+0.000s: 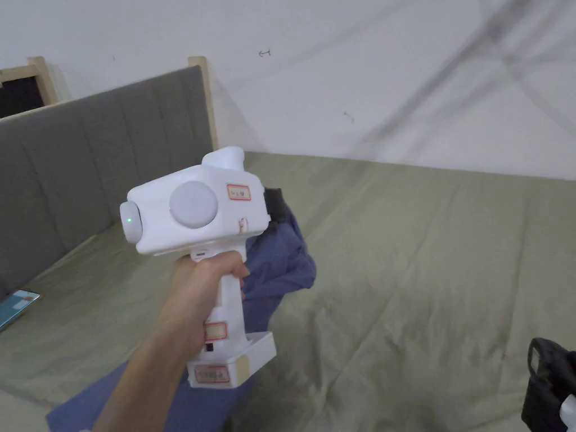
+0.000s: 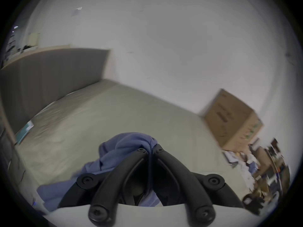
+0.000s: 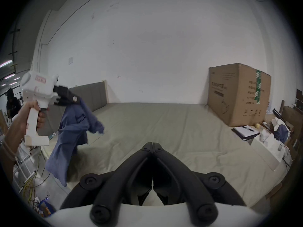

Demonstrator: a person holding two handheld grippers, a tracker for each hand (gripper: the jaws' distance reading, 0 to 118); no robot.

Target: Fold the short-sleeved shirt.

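Observation:
A blue short-sleeved shirt [image 1: 281, 256] hangs in the air over the left side of the bed, bunched and drooping from my left gripper [image 2: 150, 148], whose jaws are shut on a fold of it. In the right gripper view the same shirt [image 3: 73, 132] dangles from the left gripper [image 3: 77, 100], its lower end reaching past the bed's near edge. My right gripper [image 3: 152, 146] is shut with nothing between its jaws, low over the bed's near side. Part of the right gripper [image 1: 548, 388] shows at the head view's bottom right corner.
The bed [image 1: 422, 270] has an olive sheet and a grey padded headboard [image 1: 84, 169] on the left. A big cardboard box [image 3: 237, 94] stands at the far right of the bed. Papers and clutter [image 3: 270, 137] lie beside it. A teal booklet [image 1: 17, 304] lies near the headboard.

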